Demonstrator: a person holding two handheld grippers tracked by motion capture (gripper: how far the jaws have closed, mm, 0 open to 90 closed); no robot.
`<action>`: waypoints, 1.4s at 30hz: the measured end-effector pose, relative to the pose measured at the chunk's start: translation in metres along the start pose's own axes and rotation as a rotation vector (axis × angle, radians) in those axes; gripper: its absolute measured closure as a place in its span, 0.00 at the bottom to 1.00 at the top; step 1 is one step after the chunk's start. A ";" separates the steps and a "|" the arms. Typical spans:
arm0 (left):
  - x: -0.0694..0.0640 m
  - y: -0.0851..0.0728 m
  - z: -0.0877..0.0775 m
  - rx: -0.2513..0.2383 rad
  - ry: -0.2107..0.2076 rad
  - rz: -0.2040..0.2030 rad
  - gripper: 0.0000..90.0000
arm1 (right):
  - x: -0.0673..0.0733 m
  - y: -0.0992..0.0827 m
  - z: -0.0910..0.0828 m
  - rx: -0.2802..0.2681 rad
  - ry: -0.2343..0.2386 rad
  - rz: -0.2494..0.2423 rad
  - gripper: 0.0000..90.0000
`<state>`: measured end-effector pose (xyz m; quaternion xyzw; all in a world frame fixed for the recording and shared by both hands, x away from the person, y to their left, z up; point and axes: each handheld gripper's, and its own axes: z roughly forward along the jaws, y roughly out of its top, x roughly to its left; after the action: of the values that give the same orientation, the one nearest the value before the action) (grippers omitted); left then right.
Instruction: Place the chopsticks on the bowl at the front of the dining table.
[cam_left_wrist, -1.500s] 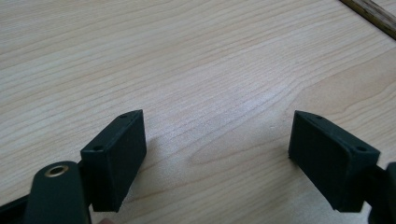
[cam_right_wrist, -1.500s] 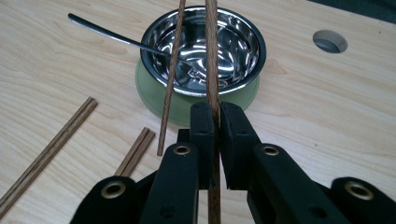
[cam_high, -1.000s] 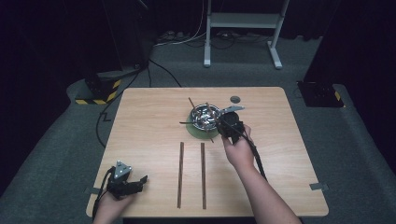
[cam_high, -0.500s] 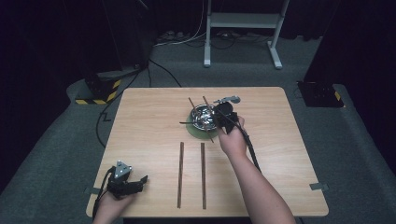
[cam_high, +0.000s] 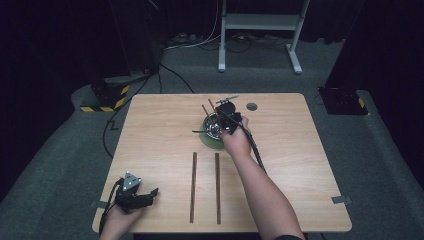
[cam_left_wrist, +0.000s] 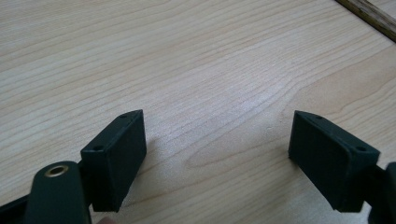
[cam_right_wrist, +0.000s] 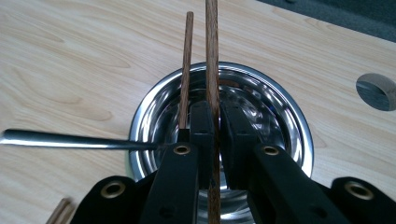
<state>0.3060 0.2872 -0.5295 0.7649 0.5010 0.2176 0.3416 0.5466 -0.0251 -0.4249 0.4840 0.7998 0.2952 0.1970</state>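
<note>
A steel bowl (cam_high: 211, 128) sits on a green plate (cam_high: 210, 144) at the table's middle back. My right gripper (cam_high: 219, 114) hovers over the bowl, shut on a brown wooden chopstick (cam_right_wrist: 212, 60) that runs between its jaws and out past the bowl's far rim. A second chopstick (cam_right_wrist: 186, 65) lies just beside the left jaw; whether it is gripped I cannot tell. A metal utensil handle (cam_right_wrist: 65, 140) sticks out of the bowl (cam_right_wrist: 154, 100) sideways. My left gripper (cam_high: 150, 194) rests on the table at the front left, open (cam_left_wrist: 217, 140) with bare wood between its jaws.
Two long dark wooden strips (cam_high: 193, 186) (cam_high: 217, 186) lie parallel on the front middle of the table (cam_high: 310, 150). A round grey hole (cam_high: 251, 106) is set in the tabletop behind the bowl. The right gripper's cable trails along the forearm.
My right hand has moved toward the back left over the bowl, carrying the chopstick, whose tip now reaches beyond the bowl. The left gripper has stayed put.
</note>
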 end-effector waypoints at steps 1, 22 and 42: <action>0.000 0.000 0.000 0.000 0.001 0.000 0.21 | 0.001 0.004 0.006 0.004 -0.001 0.012 0.94; -0.001 -0.001 -0.001 0.000 -0.001 0.002 0.21 | -0.005 0.019 0.035 0.077 0.008 0.073 0.94; -0.001 -0.001 -0.001 0.000 -0.005 0.004 0.22 | -0.003 0.020 0.051 0.113 0.001 0.056 0.93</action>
<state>0.3050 0.2869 -0.5295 0.7665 0.4986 0.2165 0.3422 0.5920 -0.0064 -0.4502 0.5163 0.8016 0.2552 0.1606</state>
